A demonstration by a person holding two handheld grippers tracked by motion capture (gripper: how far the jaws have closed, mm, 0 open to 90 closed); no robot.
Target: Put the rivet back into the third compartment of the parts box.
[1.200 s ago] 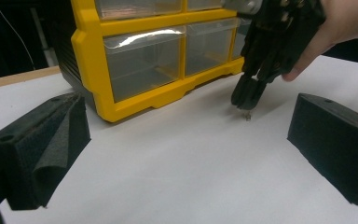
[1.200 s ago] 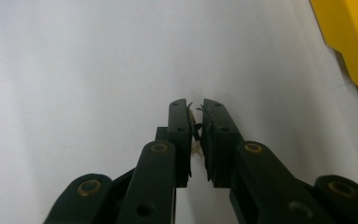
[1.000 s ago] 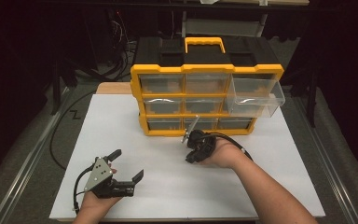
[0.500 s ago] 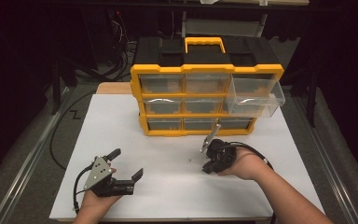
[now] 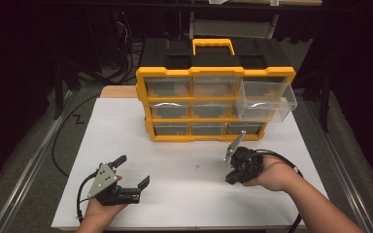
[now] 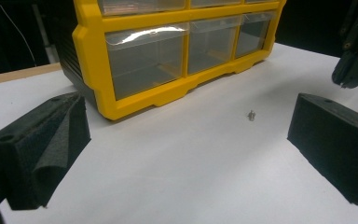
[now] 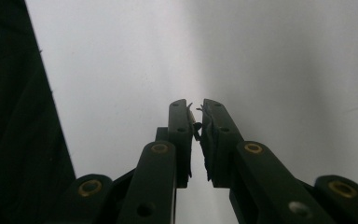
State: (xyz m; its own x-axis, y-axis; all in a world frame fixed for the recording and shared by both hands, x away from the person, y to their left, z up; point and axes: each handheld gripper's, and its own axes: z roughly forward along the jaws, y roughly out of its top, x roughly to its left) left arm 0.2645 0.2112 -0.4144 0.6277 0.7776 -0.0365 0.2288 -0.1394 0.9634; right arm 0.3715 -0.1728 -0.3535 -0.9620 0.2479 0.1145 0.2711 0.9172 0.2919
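Setting: dark room; white tabletop (image 5: 126, 126) carrying a yellow-and-black drawer organizer (image 5: 213, 99) at its far middle.
Organizer: three rows of clear drawers; the top-right drawer (image 5: 266, 99) is pulled out and stands open toward the person, the others are pushed in.
Right claw (image 5: 230, 180): held over the tabletop near the right front of the organizer, below the open drawer. In the right gripper view (image 7: 196, 112) the jaws are nearly together, pinching a tiny pale object (image 7: 196, 113), probably a small screw; too small to identify for certain.
Left claw (image 5: 133, 171): resting low at the near left of the tabletop, jaws spread wide, nothing between them.
Loose part: one small screw (image 5: 195, 167) lies on the bare tabletop between the two claws, well apart from both; also seen in the left gripper view (image 6: 251, 114).
Step in hand (judged): carrying a picked-up small part toward the open drawer.
Next move calls for: raising the right claw above the drawer rim, centring over the drawer, then parting the jaws; the grip is slight, so keep it steady.
Writing: no brand, label or lettering legible on the organizer or the claws.
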